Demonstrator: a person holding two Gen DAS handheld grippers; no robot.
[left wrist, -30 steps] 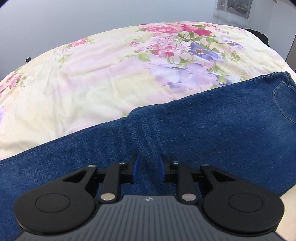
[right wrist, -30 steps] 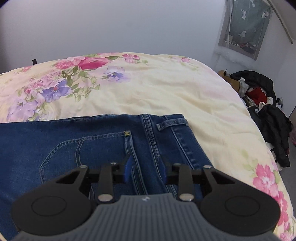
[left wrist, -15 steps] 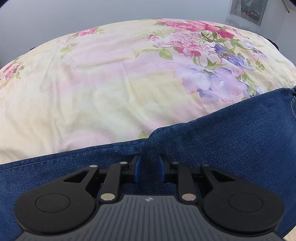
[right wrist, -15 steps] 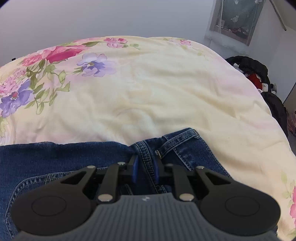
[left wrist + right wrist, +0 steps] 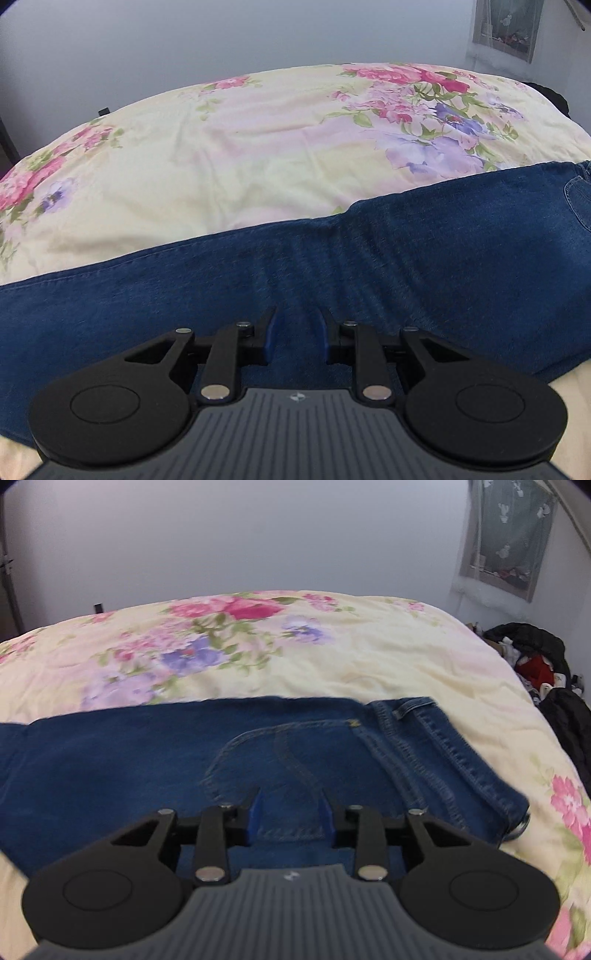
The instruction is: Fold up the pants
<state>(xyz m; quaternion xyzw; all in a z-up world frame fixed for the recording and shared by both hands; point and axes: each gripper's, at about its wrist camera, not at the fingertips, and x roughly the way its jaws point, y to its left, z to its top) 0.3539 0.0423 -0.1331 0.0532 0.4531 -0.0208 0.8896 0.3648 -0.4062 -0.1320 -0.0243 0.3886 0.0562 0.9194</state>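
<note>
Blue jeans [image 5: 332,266] lie flat across the floral bedspread, folded lengthwise. The left wrist view shows the leg part; the right wrist view shows the jeans' seat [image 5: 184,753] with a back pocket [image 5: 280,760] and the waistband [image 5: 443,753] at the right. My left gripper [image 5: 295,325] is open just above the leg fabric, holding nothing. My right gripper [image 5: 291,805] is open above the back pocket, holding nothing.
The cream floral bedspread [image 5: 258,155] stretches beyond the jeans to a plain wall. A pile of dark and red clothes [image 5: 535,664] lies off the bed's right side. A window [image 5: 506,535] is at the upper right.
Both grippers were shut on the jeans' far edge half a second ago. Now both have opened, let go and pulled back toward me, and the jeans lie flat.
</note>
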